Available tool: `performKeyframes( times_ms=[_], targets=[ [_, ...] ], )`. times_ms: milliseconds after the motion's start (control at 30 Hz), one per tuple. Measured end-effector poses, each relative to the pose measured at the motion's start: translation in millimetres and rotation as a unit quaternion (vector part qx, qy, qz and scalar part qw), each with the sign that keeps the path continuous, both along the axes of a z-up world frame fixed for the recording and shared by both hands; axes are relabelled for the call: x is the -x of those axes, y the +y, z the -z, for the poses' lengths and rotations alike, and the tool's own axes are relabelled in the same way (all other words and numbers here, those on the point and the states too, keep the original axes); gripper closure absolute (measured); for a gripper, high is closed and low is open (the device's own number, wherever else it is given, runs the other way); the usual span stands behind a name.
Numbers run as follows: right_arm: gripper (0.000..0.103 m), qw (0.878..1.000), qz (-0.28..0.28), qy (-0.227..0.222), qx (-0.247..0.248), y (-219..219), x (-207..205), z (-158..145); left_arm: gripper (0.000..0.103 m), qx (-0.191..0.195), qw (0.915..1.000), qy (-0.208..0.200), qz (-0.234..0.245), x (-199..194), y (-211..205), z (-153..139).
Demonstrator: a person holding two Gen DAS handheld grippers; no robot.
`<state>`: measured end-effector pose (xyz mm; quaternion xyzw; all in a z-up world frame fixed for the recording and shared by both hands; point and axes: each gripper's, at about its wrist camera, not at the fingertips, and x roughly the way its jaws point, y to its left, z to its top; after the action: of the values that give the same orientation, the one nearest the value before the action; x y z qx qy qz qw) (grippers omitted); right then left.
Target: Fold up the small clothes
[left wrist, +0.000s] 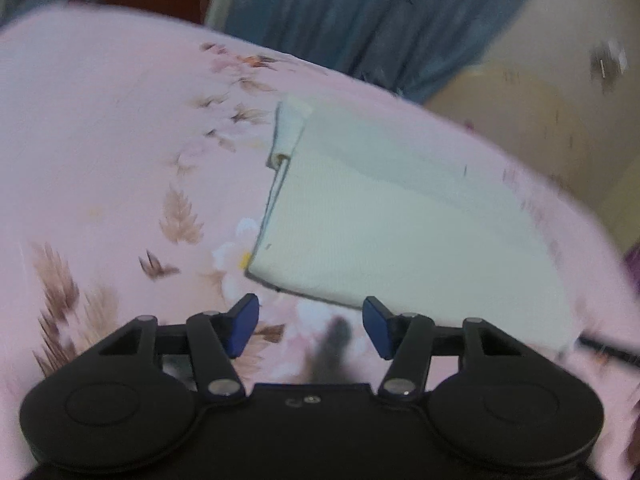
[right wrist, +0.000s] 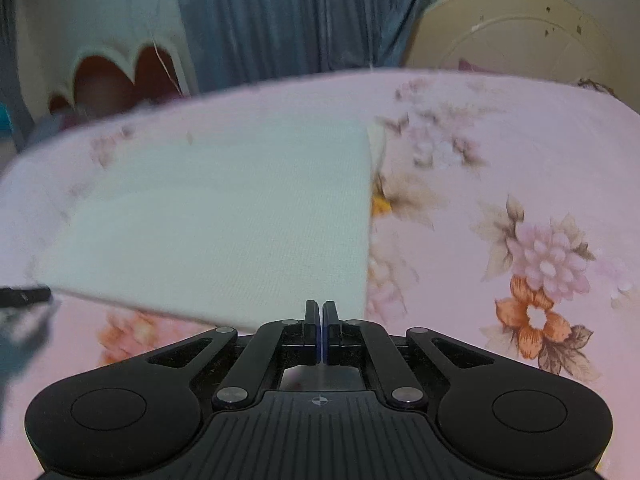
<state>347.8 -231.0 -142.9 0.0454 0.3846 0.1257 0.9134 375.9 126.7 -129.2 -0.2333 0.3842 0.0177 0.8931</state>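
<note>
Underneath, pink floral bedsheet (right wrist: 500,152), blue curtain (right wrist: 300,16) behind

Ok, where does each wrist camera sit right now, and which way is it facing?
Left wrist: on the left gripper, angled down at the pink floral bedsheet and the pale folded cloth; open blue-padded fingers show, nothing between them.
Right wrist: on the right gripper, angled down over the same cloth towards a blue curtain; shut jaws show at the cloth's near edge.
Shared: cloth, bedsheet, curtain.
</note>
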Motion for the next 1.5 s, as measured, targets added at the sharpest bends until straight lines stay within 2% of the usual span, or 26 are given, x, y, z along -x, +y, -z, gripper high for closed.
performKeyframes(
  times_ms=[67, 100, 133, 200, 300, 367, 433, 533, 633, 700, 767, 800, 867, 967, 1000, 1033, 1067, 1100, 1133, 1200, 1267, 1367, 1433, 1500],
  targets=[
    [0.103, 1.0, -0.005, -0.003, -0.021, 3, 0, -6, 0.049, 0.065, 0.9972, -0.012, -0.035, 1, 7, 7],
    [0.103, 1.0, -0.008, -0.006, -0.029, 6, -1, -9, 0.049, 0.111, 0.9919, -0.019, -0.058, 2, 10, 14],
    [0.103, 0.999, -0.013, -0.011, -0.032, 11, -2, -11, 0.049, 0.141, 0.9869, -0.025, -0.075, 2, 13, 19],
    [0.103, 0.999, -0.019, -0.016, -0.04, 19, -7, -15, 0.049, 0.18, 0.9773, -0.036, -0.106, 0, 14, 26],
    [0.103, 0.998, -0.024, -0.018, -0.054, 33, -20, -17, 0.051, 0.204, 0.9682, -0.055, -0.133, -9, 12, 32],
    [0.103, 0.998, -0.027, -0.017, -0.059, 43, -31, -17, 0.058, 0.221, 0.9615, -0.065, -0.15, -13, 14, 37],
    [0.103, 0.997, -0.035, -0.013, -0.062, 56, -46, -15, 0.071, 0.235, 0.9554, -0.067, -0.166, -19, 18, 43],
    [0.103, 0.997, -0.049, -0.005, -0.064, 78, -72, -7, 0.077, 0.242, 0.9528, -0.069, -0.17, -28, 22, 49],
    [0.103, 0.996, -0.055, 0.001, -0.064, 101, -96, 2, 0.073, 0.243, 0.9533, -0.073, -0.163, -36, 21, 49],
    [0.103, 0.996, -0.053, 0.002, -0.065, 112, -111, 8, 0.073, 0.233, 0.9573, -0.072, -0.154, -38, 18, 47],
    [0.103, 0.996, -0.051, 0.007, -0.072, 118, -121, 14, 0.085, 0.225, 0.9594, -0.067, -0.156, -39, 19, 46],
    [0.103, 0.996, -0.053, 0.009, -0.073, 121, -124, 18, 0.097, 0.22, 0.9603, -0.06, -0.161, -40, 20, 47],
    [0.103, 0.996, -0.058, 0.017, -0.062, 126, -129, 28, 0.095, 0.214, 0.9608, -0.058, -0.165, -37, 22, 46],
    [0.103, 0.996, -0.055, 0.024, -0.065, 124, -133, 42, 0.095, 0.178, 0.9705, -0.063, -0.15, -39, 16, 36],
    [0.103, 0.996, -0.054, 0.026, -0.065, 123, -133, 41, 0.081, 0.167, 0.9716, -0.061, -0.156, -40, 16, 35],
    [0.103, 0.996, -0.055, 0.025, -0.065, 123, -133, 41, 0.077, 0.158, 0.9712, -0.063, -0.166, -40, 17, 34],
    [0.103, 0.996, -0.057, 0.025, -0.065, 122, -133, 41, 0.08, 0.158, 0.9703, -0.064, -0.171, -42, 19, 34],
    [0.103, 0.996, -0.058, 0.025, -0.067, 121, -134, 42, 0.093, 0.155, 0.972, -0.053, -0.168, -47, 20, 32],
    [0.103, 0.995, -0.059, 0.026, -0.071, 120, -135, 42, 0.096, 0.14, 0.9763, -0.049, -0.158, -52, 18, 26],
    [0.103, 0.994, -0.062, 0.03, -0.085, 114, -136, 41, 0.096, 0.081, 0.987, -0.068, -0.121, -58, 2, 2],
    [0.103, 0.992, -0.05, 0.024, -0.116, 99, -135, 34, 0.096, 0.027, 0.9934, -0.095, -0.058, -66, -25, -29],
    [0.103, 0.987, -0.02, 0.011, -0.159, 62, -131, 23, 0.096, -0.019, 0.993, -0.114, 0.021, -78, -70, -63],
    [0.103, 0.984, 0.003, 0.002, -0.18, 30, -130, 16, 0.096, -0.046, 0.9889, -0.122, 0.071, -85, -106, -79],
    [0.103, 0.98, 0.025, -0.006, -0.198, -4, -128, 8, 0.096, -0.056, 0.9844, -0.124, 0.112, -90, -140, -86]
  ],
)
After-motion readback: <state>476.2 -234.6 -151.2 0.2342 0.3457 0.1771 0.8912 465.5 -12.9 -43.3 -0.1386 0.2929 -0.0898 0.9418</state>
